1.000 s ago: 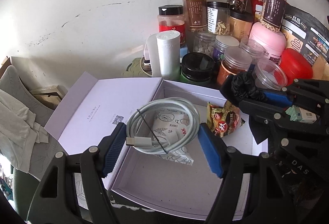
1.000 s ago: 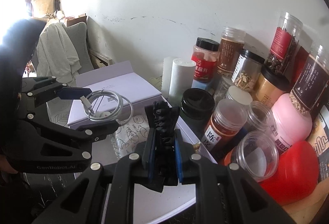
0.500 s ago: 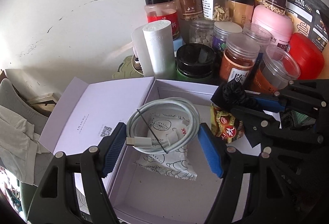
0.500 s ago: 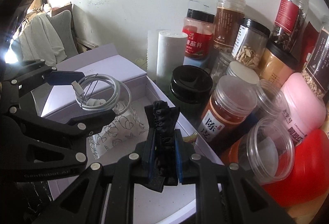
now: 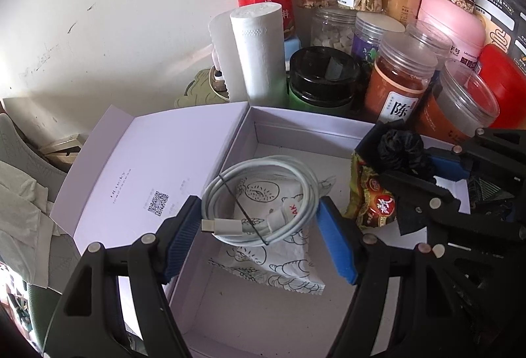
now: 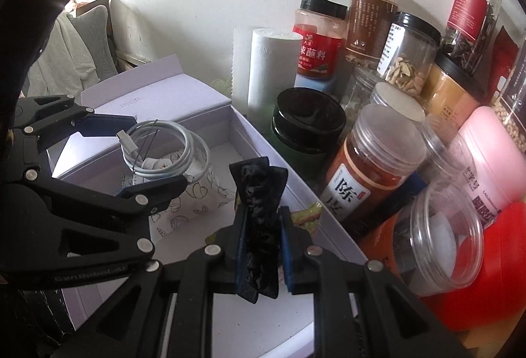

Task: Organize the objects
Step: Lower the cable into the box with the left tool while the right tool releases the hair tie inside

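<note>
the left gripper (image 5: 261,223) is squeezing a white cable (image 5: 263,197) over the box (image 5: 305,131); the right gripper (image 6: 261,246) is pinching a black cloth (image 6: 259,203) tight

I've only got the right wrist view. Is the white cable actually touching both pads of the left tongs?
Observer: Yes. In the left wrist view the white cable spans both blue pads of the left tongs, above the open box.
Operator: What's under my right tongs? I see only a green-yellow corner.
Observer: A red-and-yellow snack packet lies in the box, just below the right tongs and their black bundle.
Operator: Where is there bare floor for the cable?
Observer: On the box's near side, in front of the patterned white packet.
</note>
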The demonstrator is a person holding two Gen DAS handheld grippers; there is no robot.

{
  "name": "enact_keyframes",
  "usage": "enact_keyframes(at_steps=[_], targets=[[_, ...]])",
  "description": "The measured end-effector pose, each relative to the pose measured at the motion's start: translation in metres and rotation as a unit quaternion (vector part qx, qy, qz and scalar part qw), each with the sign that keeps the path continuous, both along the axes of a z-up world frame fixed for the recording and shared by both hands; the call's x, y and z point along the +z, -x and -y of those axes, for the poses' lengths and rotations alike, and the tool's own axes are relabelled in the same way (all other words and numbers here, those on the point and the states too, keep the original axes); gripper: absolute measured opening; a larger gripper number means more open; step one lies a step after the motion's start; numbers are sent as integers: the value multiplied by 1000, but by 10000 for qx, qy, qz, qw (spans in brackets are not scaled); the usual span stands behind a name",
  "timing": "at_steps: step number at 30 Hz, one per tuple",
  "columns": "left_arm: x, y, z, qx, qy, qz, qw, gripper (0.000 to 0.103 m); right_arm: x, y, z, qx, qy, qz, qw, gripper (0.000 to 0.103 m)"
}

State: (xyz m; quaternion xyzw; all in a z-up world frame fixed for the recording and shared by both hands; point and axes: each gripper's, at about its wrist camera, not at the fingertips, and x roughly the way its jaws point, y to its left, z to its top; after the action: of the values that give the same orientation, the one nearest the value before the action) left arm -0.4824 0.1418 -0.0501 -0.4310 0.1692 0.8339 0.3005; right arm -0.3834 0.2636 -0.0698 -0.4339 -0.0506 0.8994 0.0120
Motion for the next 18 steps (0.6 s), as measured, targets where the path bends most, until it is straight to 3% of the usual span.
enact_keyframes(at_steps=[7,18], targets=[[-6,4,0,73,80,143,9998,71,-3,1,-3,-92,20,65,9999,33],[-4,0,5,180,132,232,9995,71,3,-4,0,-185,-101,68,9998,35]])
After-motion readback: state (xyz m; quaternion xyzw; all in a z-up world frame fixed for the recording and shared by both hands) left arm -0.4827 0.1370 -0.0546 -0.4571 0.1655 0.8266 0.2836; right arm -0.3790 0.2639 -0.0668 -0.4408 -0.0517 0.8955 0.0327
